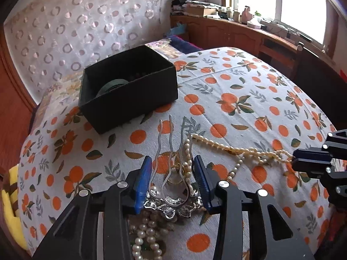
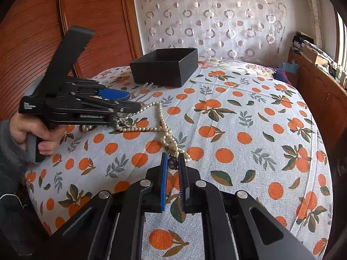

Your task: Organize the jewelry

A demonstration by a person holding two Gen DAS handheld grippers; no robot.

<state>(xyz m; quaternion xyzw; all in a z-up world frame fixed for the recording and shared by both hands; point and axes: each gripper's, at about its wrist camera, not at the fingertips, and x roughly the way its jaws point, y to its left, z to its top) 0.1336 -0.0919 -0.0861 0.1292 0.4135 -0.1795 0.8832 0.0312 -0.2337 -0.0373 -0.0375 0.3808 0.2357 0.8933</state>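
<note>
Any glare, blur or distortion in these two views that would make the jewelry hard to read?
Left wrist view: the window is blown out white, fisheye bends the bed's edge, yet the silver hair comb between the left gripper fingers is sharp. Right wrist view: even, soft light with no glare; the pearl necklace reads clearly, while the small dark piece at the right gripper is too small to identify.

Glossy silver metal hair comb point(image 1: 171, 173), lustrous pearl necklace point(image 1: 234, 149), matt black box point(image 1: 130, 95), woven cloth bedspread point(image 1: 249, 112).
</note>
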